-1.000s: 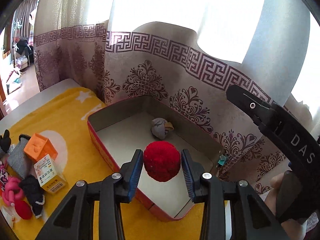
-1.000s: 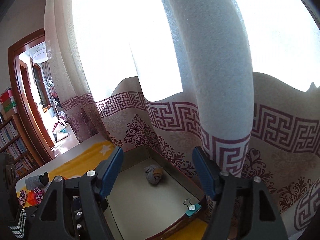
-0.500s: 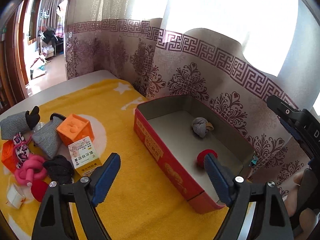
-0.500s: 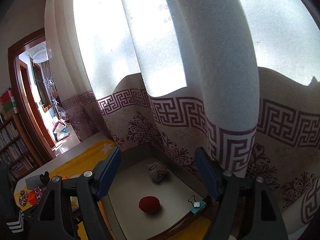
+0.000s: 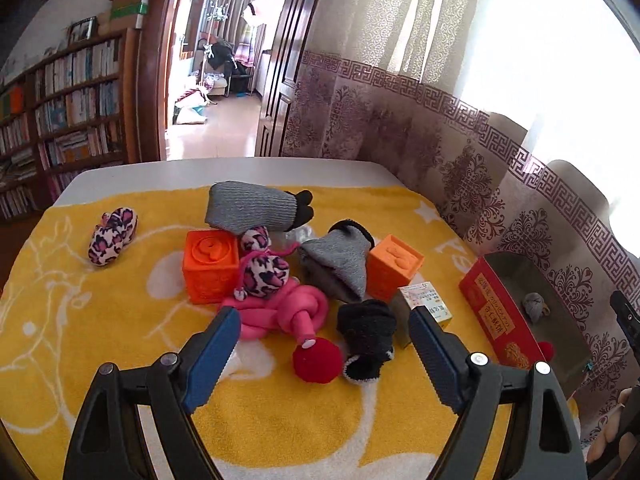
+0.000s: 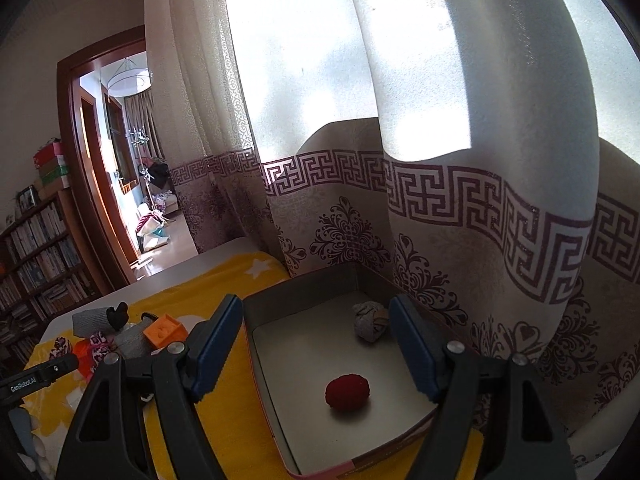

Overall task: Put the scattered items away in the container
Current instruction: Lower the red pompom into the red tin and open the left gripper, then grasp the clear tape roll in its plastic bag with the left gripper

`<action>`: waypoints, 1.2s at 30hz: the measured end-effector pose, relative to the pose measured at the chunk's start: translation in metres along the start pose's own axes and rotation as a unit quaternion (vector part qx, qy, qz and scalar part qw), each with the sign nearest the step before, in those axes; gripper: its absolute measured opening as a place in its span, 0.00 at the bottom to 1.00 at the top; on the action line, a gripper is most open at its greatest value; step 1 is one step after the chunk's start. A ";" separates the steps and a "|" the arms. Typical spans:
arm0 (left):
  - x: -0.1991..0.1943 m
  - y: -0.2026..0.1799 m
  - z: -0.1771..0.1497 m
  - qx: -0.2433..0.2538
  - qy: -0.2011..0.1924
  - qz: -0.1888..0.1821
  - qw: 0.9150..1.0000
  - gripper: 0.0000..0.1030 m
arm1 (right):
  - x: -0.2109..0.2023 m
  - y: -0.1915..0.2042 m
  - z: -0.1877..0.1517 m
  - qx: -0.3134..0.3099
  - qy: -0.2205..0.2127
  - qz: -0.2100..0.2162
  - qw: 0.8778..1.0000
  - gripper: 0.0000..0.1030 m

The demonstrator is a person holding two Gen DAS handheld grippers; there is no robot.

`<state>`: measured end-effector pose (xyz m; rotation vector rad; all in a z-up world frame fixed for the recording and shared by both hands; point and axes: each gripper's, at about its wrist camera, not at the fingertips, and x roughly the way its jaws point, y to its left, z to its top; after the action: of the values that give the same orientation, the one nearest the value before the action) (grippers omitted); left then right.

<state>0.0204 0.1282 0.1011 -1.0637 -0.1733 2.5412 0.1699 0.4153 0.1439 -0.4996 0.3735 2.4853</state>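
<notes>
Left claw gapes empty over the red pompom — next pick; right claw idles open above the box.

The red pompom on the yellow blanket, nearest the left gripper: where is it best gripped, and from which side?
Grip the red pompom across its round middle, coming from above and the near side with the open left gripper. Its near and left sides are clear; the black sock touches its right, and the pink knot crowds behind.

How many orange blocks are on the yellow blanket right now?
2. One orange block sits left of the pile beside the pink knot; the other sits right, by the grey knit piece. More may be hidden.
</notes>
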 end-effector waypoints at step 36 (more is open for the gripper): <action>0.063 0.069 -0.033 -0.031 0.085 0.091 0.992 0.62 | 0.019 0.082 -0.061 -0.119 0.074 0.079 0.987 0.77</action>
<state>-0.0171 0.0881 0.0184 -1.3718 -0.1138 2.6005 0.1242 0.3362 0.0938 -0.7815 0.1782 2.6698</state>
